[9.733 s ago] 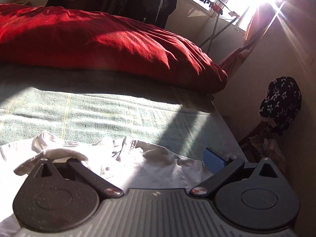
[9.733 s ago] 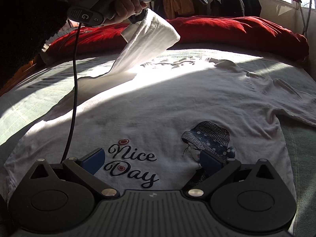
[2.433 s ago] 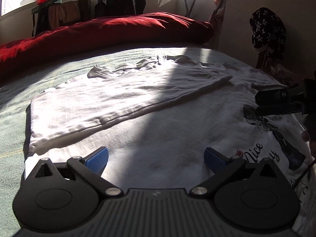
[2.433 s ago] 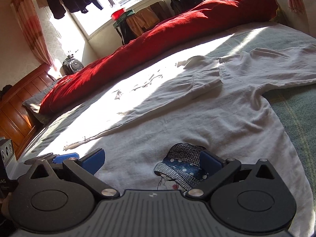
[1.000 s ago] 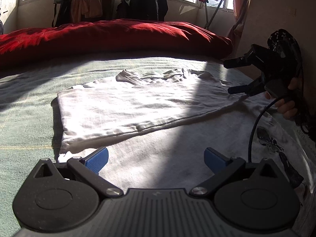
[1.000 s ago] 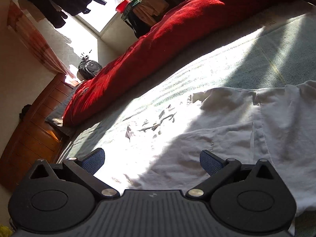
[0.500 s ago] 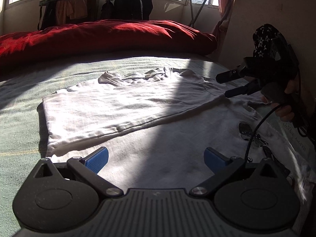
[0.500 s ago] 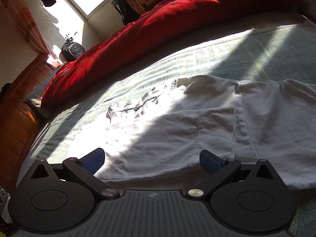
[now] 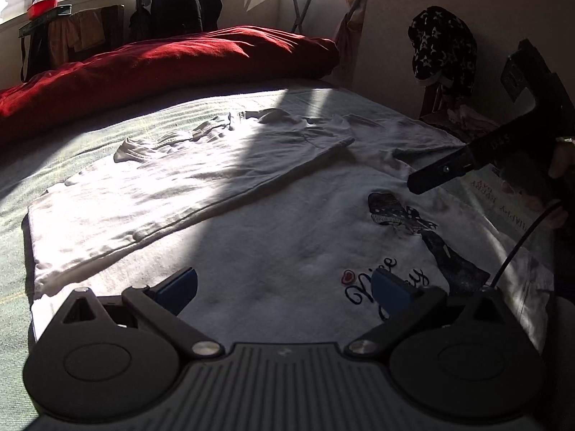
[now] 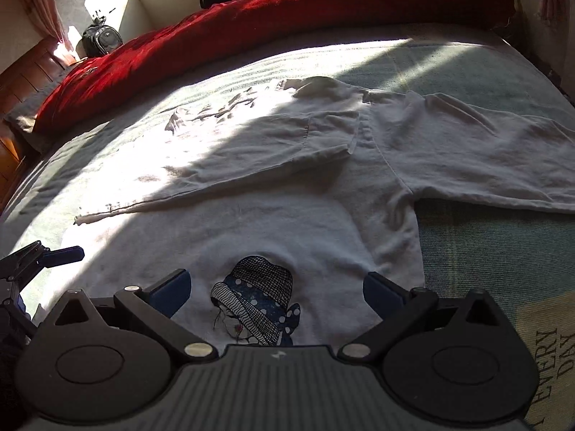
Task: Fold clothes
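- Since half a second ago the right tool (image 10: 276,289) has drawn back from the far sleeve toward the hem end, so the hat-girl print (image 10: 257,301) now sits between its blue pads; in the left wrist view the "Nice Day" lettering (image 9: 386,280) has come back into sight.
- The left tool (image 9: 284,285) hovers over the white T-shirt (image 9: 251,215) with its jaws spread wide and nothing between them.
- The right tool's jaws are likewise wide apart and empty, poised above the print.
- In the left wrist view the right tool (image 9: 445,170) enters at 3 o'clock, held in a hand (image 9: 553,179) with a black cable (image 9: 521,240) trailing from it.
- In the right wrist view the left tool's blue pad (image 10: 63,255) shows at 9 o'clock, just above the shirt's edge.
- The T-shirt lies flat on the pale green bed (image 10: 485,251), print side up.
- One side panel with its sleeve (image 10: 251,143) is folded across the body, its edge running diagonally.
- The other sleeve (image 10: 485,158) lies unfolded, stretched out toward 3 o'clock in the right wrist view.
- A red duvet (image 9: 161,61) is bunched along the far side of the bed at 12 o'clock.
- Dark clothes (image 9: 183,0) hang by the window behind it.
- A star-patterned garment (image 9: 442,46) hangs at 2 o'clock in the left wrist view.
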The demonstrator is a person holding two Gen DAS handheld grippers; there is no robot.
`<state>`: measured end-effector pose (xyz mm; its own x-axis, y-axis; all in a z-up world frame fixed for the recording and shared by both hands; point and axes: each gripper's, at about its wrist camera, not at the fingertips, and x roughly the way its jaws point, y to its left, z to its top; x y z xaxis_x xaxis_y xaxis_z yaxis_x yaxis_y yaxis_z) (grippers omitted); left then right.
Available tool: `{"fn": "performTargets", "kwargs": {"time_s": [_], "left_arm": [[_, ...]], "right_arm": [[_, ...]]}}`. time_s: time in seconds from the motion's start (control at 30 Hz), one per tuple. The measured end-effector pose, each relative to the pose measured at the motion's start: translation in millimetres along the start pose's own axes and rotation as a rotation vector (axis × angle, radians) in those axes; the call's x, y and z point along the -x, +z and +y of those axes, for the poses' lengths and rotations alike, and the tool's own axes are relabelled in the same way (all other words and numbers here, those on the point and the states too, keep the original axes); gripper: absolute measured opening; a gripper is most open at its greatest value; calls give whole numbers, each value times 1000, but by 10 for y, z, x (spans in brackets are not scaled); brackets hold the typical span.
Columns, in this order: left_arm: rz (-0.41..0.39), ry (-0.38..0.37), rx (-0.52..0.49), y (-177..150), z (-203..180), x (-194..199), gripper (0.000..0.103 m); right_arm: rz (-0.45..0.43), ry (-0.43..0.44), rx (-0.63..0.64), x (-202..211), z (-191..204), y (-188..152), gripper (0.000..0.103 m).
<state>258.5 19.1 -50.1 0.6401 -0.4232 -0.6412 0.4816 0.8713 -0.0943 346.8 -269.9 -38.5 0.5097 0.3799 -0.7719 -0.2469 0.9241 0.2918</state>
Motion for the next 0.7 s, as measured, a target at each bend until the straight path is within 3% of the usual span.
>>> {"fn": "performTargets", "kwargs": {"time_s": [0.2,0.33,0.7], "left_arm": [[-20,-27,-23,23,-99,79,102],[-31,-34,-25,35,-114,110,102],[-43,-30,-31,54,-147,154,102]], "right_arm": [[34,-48,84,-171,319,-275,103],[31,-125,141,-305,409,-450,103],[12,-205,104,-239,393,-565,103]]}}
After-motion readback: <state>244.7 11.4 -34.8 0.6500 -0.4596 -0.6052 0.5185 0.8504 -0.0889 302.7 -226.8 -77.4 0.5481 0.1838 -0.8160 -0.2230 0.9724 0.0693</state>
